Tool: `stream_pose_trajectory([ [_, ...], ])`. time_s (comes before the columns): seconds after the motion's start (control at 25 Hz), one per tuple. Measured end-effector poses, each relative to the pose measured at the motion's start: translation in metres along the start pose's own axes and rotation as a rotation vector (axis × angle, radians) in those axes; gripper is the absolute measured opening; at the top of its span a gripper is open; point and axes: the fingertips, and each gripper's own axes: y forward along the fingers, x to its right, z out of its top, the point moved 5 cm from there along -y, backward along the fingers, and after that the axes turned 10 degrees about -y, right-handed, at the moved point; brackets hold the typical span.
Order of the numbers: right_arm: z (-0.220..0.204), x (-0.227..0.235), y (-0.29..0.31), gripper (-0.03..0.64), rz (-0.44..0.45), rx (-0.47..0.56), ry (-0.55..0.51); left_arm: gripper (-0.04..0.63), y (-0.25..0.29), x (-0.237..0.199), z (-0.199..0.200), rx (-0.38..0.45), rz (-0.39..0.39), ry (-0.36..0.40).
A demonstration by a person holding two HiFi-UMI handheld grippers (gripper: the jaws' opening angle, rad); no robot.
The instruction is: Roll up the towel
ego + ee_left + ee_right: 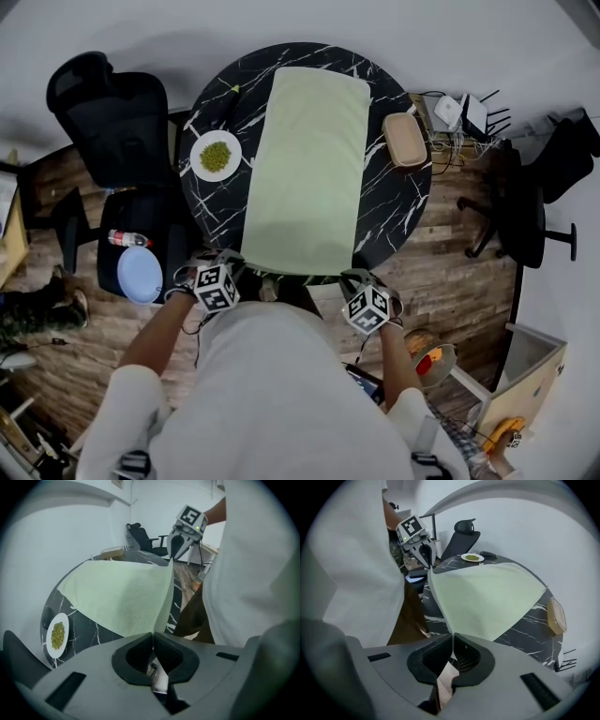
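A pale green towel (pixel 309 169) lies lengthwise across the round black marble table (pixel 398 211), its near edge lifted off the table's front rim. My left gripper (pixel 228 269) is shut on the towel's near left corner and my right gripper (pixel 353 278) on the near right corner. In the left gripper view the towel (pixel 117 592) runs up from my pinched jaws to the right gripper (pixel 172 558). The right gripper view shows the towel (pixel 487 597) stretched taut between its jaws and the left gripper (pixel 426 560).
A white plate of green bits (pixel 216 156) sits on the table left of the towel, a beige box (pixel 405 139) to its right. A black office chair (pixel 117 122) stands to the left, with a blue plate (pixel 140 274) and a bottle (pixel 127 238) on another seat.
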Motion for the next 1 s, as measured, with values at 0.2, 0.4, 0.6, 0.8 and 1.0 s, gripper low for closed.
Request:
stream_pose_trajectory([
  [0.2,0.007,0.042,0.006,0.008,-0.097,-0.012,-0.002,0.009,-0.001,-0.038,0.024,0.046,0.094,-0.064],
  [0.4,0.005,0.075,0.030,0.009,-0.154,-0.065,0.002,0.009,0.015,-0.070,0.038,0.023,0.168,-0.114],
  [0.6,0.008,0.102,0.040,0.008,-0.215,-0.084,0.020,0.009,0.020,-0.092,0.055,0.030,0.223,-0.159],
  [0.8,0.015,0.122,0.044,0.009,-0.253,-0.077,0.001,0.009,0.022,-0.106,0.056,0.017,0.251,-0.209],
  [1.0,0.008,0.135,0.042,0.167,-0.310,-0.054,0.115,0.148,0.026,-0.106,0.053,0.042,0.245,-0.295],
])
